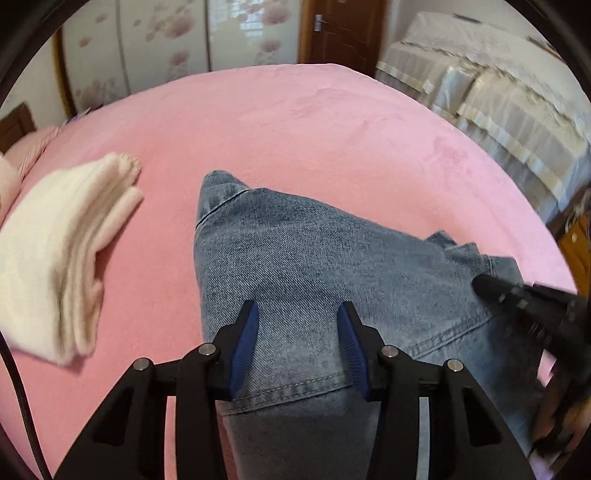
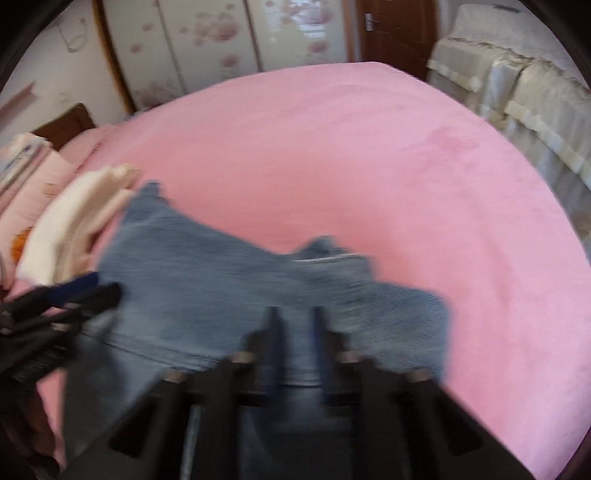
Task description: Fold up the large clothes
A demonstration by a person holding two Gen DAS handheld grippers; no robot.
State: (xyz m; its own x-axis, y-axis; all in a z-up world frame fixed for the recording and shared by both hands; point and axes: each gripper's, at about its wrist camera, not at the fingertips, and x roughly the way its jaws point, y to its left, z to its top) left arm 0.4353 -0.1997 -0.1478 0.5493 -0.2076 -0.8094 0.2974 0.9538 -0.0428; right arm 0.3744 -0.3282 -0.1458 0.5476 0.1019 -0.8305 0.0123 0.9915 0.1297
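Note:
Blue denim jeans [image 1: 314, 258] lie folded on the pink bed [image 1: 314, 122]; they also show, blurred, in the right wrist view [image 2: 221, 288]. My left gripper [image 1: 299, 314] is open, its blue-padded fingers spread over the near part of the jeans, nothing between them. It shows at the left edge of the right wrist view [image 2: 88, 291]. My right gripper [image 2: 295, 317] is over the jeans' near edge with a narrow gap between its fingers; motion blur hides whether cloth is pinched. It shows at the right in the left wrist view [image 1: 487, 284].
A folded cream garment [image 1: 62, 251] lies left of the jeans, also in the right wrist view [image 2: 74, 229]. Pink folded bedding [image 2: 29, 184] is stacked at far left. A covered sofa [image 1: 498, 103] stands right of the bed, a wardrobe [image 1: 166, 37] and door [image 1: 340, 29] behind.

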